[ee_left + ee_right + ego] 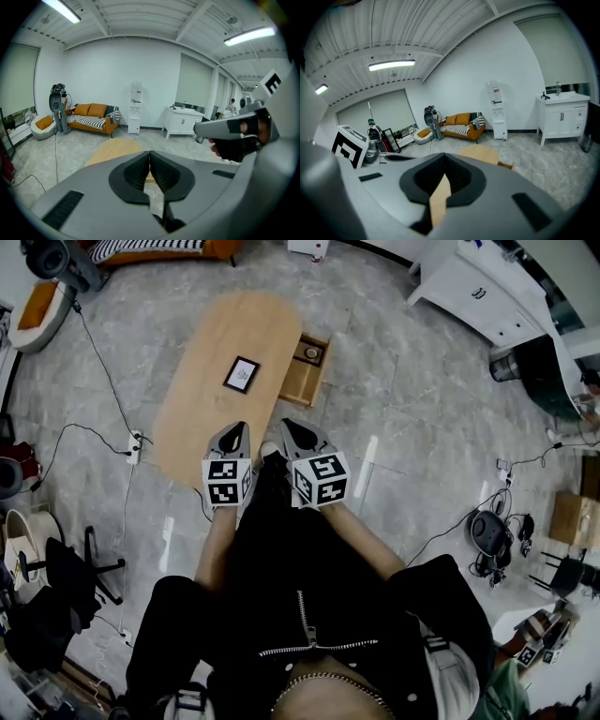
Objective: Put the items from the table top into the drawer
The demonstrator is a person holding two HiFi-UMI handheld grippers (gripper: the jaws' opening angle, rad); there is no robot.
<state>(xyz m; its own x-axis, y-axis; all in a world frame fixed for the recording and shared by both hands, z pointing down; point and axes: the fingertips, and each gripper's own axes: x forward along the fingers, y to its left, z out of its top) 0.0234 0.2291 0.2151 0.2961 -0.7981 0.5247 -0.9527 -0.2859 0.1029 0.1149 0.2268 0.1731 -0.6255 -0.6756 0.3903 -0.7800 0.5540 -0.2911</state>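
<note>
In the head view an oval wooden table (211, 381) stands ahead of me with a small black-framed picture (242, 374) lying on it. At its right side a drawer (302, 381) is pulled open, with a small round item (311, 353) at its far end. My left gripper (239, 427) hovers at the table's near end, jaws together and empty. My right gripper (286, 424) hangs beside it over the floor, near the drawer's near end, also shut with nothing in it. The left gripper (150, 153) points at the table (115, 149). The right gripper (444, 157) faces the table (480, 153) and drawer (505, 164).
Cables and a power strip (136, 446) lie on the floor left of the table. An orange sofa (93, 117), a water dispenser (135, 108) and a white cabinet (183, 123) line the far wall. A black chair (89, 568) and clutter sit at my left.
</note>
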